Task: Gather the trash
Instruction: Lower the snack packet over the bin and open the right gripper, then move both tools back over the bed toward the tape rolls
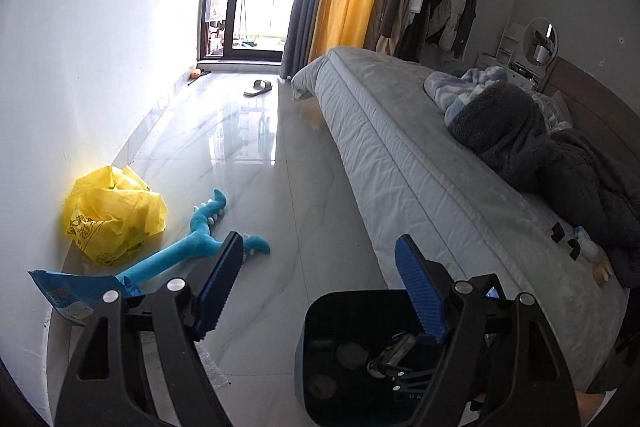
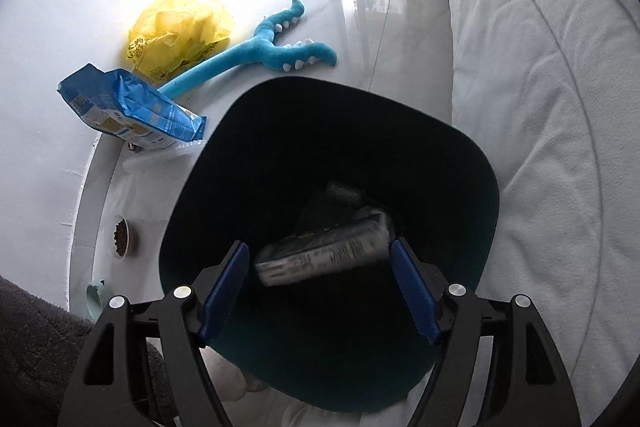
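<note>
A dark teal bin [image 2: 280,147] stands on the floor beside the bed, and my right gripper [image 2: 318,246] points down into it. A blurred silvery printed package [image 2: 324,255] lies between its blue pads [image 2: 224,287], loose from the left pad, so the jaws stand open. Dark scraps [image 2: 344,195] lie deeper inside. In the left wrist view my left gripper [image 1: 320,241] hangs open and empty above the floor, with the bin [image 1: 340,297] low under its right finger. A yellow plastic bag [image 1: 116,215] and a blue packet [image 1: 68,291] lie by the wall.
A blue plush toy [image 2: 260,47] lies on the tiles beside the yellow bag [image 2: 180,27] and blue packet [image 2: 132,107]. Clear plastic wrap [image 2: 160,157], a pet food bowl [image 2: 120,237] and a mint cup [image 2: 98,297] line the wall. The bed [image 1: 400,147] runs along the right; a slipper [image 1: 258,87] lies far off.
</note>
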`<state>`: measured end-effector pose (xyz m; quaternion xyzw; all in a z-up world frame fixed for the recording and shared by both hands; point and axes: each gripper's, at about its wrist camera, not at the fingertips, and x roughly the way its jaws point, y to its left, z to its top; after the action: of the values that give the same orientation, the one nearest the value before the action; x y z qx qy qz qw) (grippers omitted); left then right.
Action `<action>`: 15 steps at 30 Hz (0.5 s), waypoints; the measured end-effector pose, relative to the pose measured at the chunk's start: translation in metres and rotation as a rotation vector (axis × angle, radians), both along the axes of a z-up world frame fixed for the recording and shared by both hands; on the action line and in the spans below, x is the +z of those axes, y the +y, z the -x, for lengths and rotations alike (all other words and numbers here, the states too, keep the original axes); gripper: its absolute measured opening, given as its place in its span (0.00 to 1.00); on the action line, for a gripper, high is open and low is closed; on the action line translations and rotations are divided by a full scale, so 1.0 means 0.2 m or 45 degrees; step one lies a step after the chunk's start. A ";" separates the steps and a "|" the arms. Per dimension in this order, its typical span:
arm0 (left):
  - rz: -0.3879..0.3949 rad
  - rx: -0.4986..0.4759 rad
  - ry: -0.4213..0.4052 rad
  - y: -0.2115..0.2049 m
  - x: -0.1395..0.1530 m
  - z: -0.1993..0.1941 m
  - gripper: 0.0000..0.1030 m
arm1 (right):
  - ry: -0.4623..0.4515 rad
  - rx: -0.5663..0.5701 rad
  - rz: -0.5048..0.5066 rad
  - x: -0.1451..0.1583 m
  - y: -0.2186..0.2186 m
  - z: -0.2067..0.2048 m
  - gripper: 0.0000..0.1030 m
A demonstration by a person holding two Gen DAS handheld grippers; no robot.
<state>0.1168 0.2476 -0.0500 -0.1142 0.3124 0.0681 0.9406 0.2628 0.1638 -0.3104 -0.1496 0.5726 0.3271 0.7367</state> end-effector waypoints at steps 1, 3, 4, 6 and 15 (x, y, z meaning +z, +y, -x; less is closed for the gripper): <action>0.000 0.000 -0.012 0.00 0.01 0.00 0.79 | -0.010 0.002 -0.006 0.02 0.00 0.00 0.76; 0.004 0.001 -0.045 -0.02 0.05 0.00 0.80 | -0.034 0.003 -0.021 0.06 -0.01 0.01 0.80; 0.006 0.001 -0.058 -0.03 0.06 0.00 0.81 | -0.045 0.002 -0.036 0.09 -0.02 0.01 0.80; 0.012 0.002 -0.083 -0.05 0.08 -0.01 0.82 | -0.063 0.002 -0.063 0.14 -0.05 0.01 0.81; -0.029 -0.033 -0.158 -0.22 0.18 -0.06 0.87 | -0.228 0.004 -0.221 0.44 -0.22 0.02 0.87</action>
<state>0.1291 0.2036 -0.0140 -0.1033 0.2542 0.0522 0.9602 0.2578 0.1205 -0.2219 -0.1148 0.4737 0.3621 0.7946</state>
